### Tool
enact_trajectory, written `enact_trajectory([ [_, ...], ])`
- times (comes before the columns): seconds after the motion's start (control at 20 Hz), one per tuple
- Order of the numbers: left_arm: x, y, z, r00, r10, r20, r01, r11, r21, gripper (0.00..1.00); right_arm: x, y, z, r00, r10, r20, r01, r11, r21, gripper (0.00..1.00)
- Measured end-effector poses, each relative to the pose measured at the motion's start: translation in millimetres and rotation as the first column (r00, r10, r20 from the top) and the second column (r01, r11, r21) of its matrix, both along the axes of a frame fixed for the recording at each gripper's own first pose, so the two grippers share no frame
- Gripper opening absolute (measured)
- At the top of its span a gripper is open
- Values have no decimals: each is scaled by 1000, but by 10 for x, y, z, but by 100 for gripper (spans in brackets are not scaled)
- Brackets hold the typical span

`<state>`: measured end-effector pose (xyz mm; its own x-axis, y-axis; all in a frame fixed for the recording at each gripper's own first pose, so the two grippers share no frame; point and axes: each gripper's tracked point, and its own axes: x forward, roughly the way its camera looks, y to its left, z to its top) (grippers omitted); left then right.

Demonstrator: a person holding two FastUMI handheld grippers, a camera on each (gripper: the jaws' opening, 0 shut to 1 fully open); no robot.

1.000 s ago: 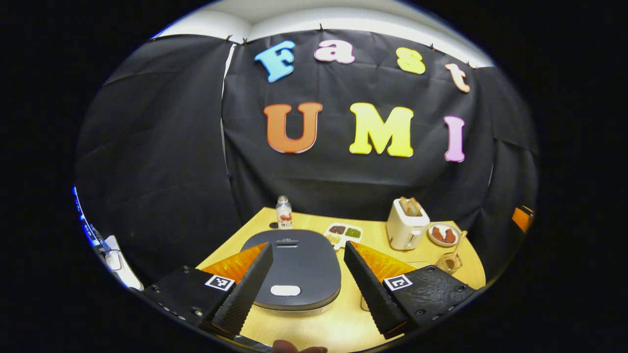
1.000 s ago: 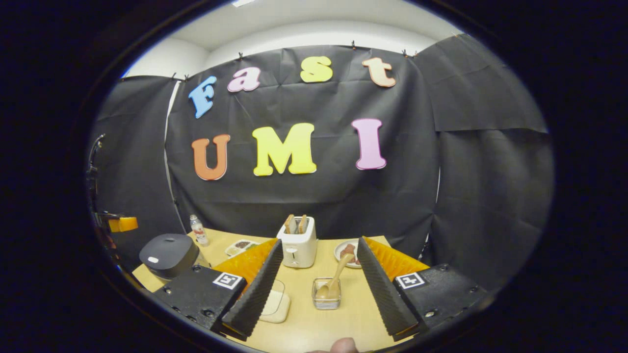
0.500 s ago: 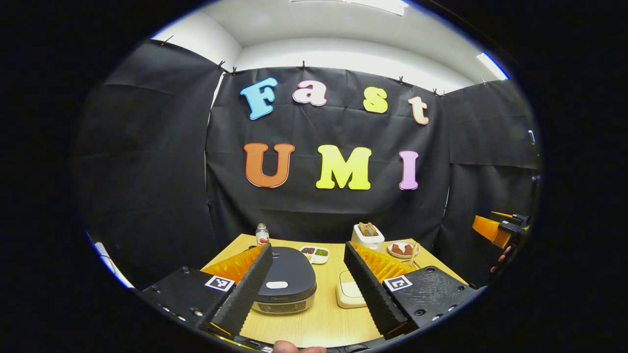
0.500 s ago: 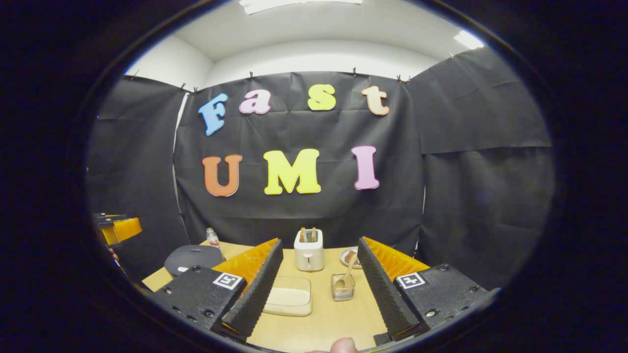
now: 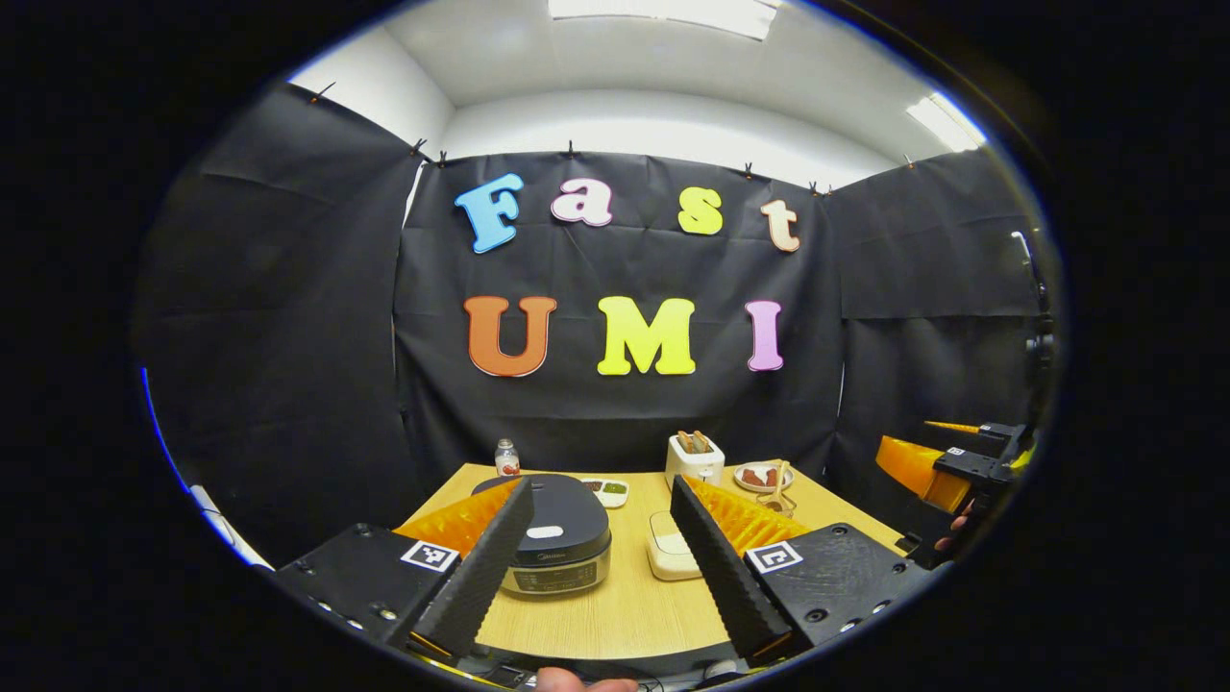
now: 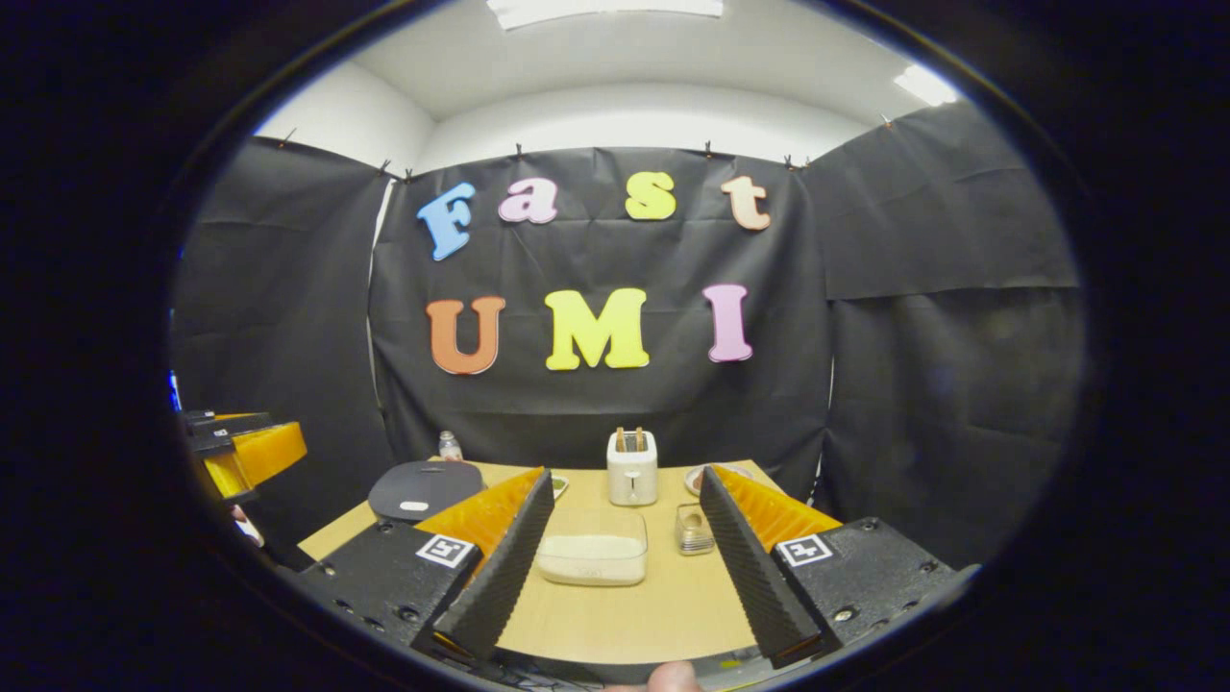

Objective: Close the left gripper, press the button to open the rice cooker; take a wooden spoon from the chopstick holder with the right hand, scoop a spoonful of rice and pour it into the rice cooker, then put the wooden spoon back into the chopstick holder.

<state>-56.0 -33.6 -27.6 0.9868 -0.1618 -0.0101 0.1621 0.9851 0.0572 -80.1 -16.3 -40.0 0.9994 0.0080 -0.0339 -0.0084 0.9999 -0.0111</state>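
The dark rice cooker (image 5: 562,538) stands on the wooden table (image 5: 625,615) with its lid down and a white button (image 5: 545,531) on top. My left gripper (image 5: 601,487) is open, held back from the table's near edge with the cooker seen between its fingers. The clear rice container (image 6: 591,559) lies ahead of my open right gripper (image 6: 625,478). A glass chopstick holder (image 6: 694,531) stands right of the container with the wooden spoon (image 5: 780,473) in it. Neither gripper touches anything.
A white toaster (image 6: 631,467), a plate of food (image 5: 759,476), a small bottle (image 5: 505,457) and a sauce tray (image 5: 607,492) stand along the table's far side. The other gripper shows at each view's edge: (image 5: 947,466), (image 6: 245,452).
Both grippers have drawn back and up from the table. The cooker, container and holder now look smaller and farther off. Both jaws stay open.
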Motion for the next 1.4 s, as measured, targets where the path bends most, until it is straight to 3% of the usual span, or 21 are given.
enact_trajectory([
  [0.5,-77,54,35,999,-9,32,8,1000,25,93,-96,271,-62,999,35,3,-35,999,-21,99],
  [1.35,-162,6,-6,1000,-12,25,12,1000,24,93,-96,328,-36,999,50,12,-50,998,-28,99],
  [1.4,-156,3,-8,1000,-12,26,11,1000,24,93,-86,312,-24,999,48,13,-48,999,-26,92],
])
